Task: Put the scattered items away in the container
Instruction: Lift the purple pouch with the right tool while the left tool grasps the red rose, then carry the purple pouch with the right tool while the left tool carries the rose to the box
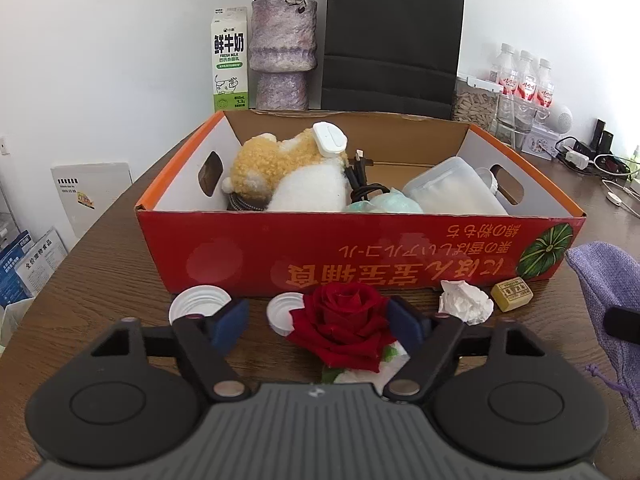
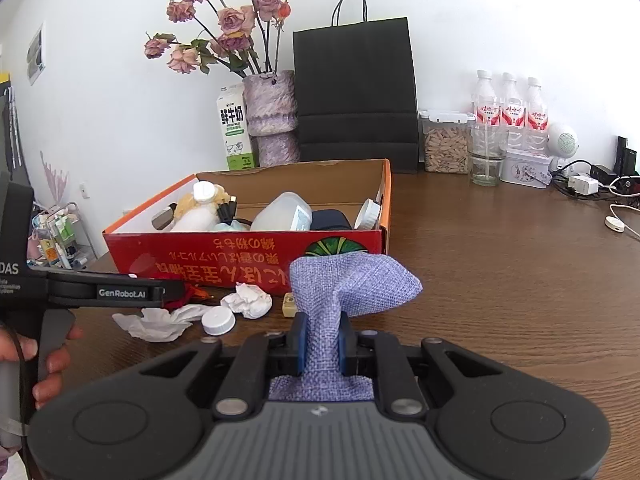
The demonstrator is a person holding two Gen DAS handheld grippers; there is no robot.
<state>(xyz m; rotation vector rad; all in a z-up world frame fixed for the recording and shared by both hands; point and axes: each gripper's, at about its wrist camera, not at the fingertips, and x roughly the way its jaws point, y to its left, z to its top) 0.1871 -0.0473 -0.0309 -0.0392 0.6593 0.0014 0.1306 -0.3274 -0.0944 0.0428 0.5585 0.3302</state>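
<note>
An artificial red rose (image 1: 340,320) lies on a white tissue on the wooden table, just in front of the red cardboard box (image 1: 280,248). My left gripper (image 1: 318,318) stands open around the bloom; the right pad is at its petals and the left pad is clear of it. My right gripper (image 2: 322,340) is shut on a purple cloth pouch (image 2: 352,284), held up in front of the box's right corner. Two white lids (image 1: 199,304), a crumpled tissue (image 1: 466,300) and a small yellow block (image 1: 512,294) lie along the box front. The box holds a plush toy (image 1: 280,168), a cable and a plastic container (image 1: 452,192).
Behind the box stand a milk carton (image 1: 230,64), a purple vase (image 1: 282,52) and a black paper bag (image 1: 392,36). A jar, a glass, water bottles (image 2: 508,108) and tangled cables (image 2: 592,188) fill the back right. A person's hand (image 2: 52,360) grips the left tool's handle.
</note>
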